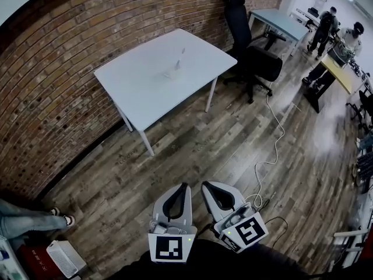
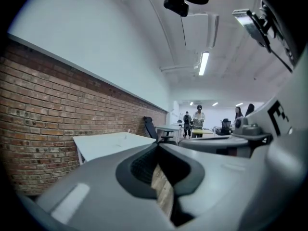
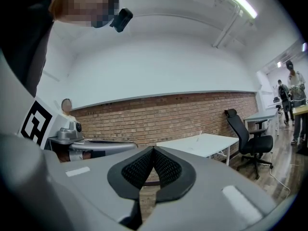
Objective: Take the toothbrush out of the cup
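Note:
A white table (image 1: 145,92) stands against the brick wall, far ahead of me. On it a small pale cup (image 1: 173,73) holds a toothbrush (image 1: 181,56) that leans up and to the right. The two show only as a tiny sliver in the left gripper view (image 2: 127,133) and the right gripper view (image 3: 199,134). My left gripper (image 1: 184,186) and right gripper (image 1: 206,185) hang side by side low over the wooden floor, well short of the table. Both are shut with nothing between the fingers, and their tips meet in the left gripper view (image 2: 158,146) and the right gripper view (image 3: 154,149).
A black office chair (image 1: 252,46) stands right of the table, with a second desk (image 1: 281,22) behind it. A white cable (image 1: 274,139) snakes over the floor at the right. People stand at the far right (image 1: 324,31). Someone's legs (image 1: 29,220) and a white box (image 1: 65,258) lie at lower left.

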Motion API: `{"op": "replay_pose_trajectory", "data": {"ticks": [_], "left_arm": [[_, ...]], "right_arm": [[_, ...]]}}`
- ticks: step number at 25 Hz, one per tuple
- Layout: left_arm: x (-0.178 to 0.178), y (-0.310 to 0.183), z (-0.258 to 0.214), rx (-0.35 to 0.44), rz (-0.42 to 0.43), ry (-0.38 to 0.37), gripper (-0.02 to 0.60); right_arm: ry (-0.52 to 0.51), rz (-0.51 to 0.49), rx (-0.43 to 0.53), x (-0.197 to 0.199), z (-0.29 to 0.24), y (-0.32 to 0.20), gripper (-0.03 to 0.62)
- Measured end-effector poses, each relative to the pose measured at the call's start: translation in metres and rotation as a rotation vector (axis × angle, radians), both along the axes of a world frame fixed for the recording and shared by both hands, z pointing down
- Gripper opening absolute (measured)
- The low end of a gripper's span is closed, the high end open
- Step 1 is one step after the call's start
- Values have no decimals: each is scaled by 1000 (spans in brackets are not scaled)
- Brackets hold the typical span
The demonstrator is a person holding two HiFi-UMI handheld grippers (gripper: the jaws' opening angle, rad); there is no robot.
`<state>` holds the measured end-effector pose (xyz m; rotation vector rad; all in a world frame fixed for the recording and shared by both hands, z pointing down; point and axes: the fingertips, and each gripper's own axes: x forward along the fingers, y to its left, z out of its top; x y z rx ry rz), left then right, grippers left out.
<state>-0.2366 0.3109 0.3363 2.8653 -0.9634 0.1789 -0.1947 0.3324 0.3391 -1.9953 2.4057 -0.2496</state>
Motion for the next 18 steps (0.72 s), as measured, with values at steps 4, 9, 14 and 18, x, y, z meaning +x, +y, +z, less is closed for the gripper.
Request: {"op": "replay_pose_trajectory", "data": {"ticks": [4, 9, 14, 18], "left_arm": [[6, -7, 2, -8, 8, -3, 8], [18, -12, 6, -13, 24, -29, 8], [43, -24, 6, 6, 39, -45, 8], [69, -35, 12, -8, 46, -64, 8]], "right_arm": [[-8, 16, 3, 6, -1, -6, 1], [-24, 35, 11, 19, 1, -12, 0], [-38, 49, 28, 43, 1, -24, 1], [-48, 60, 34, 67, 2, -35, 0]]}}
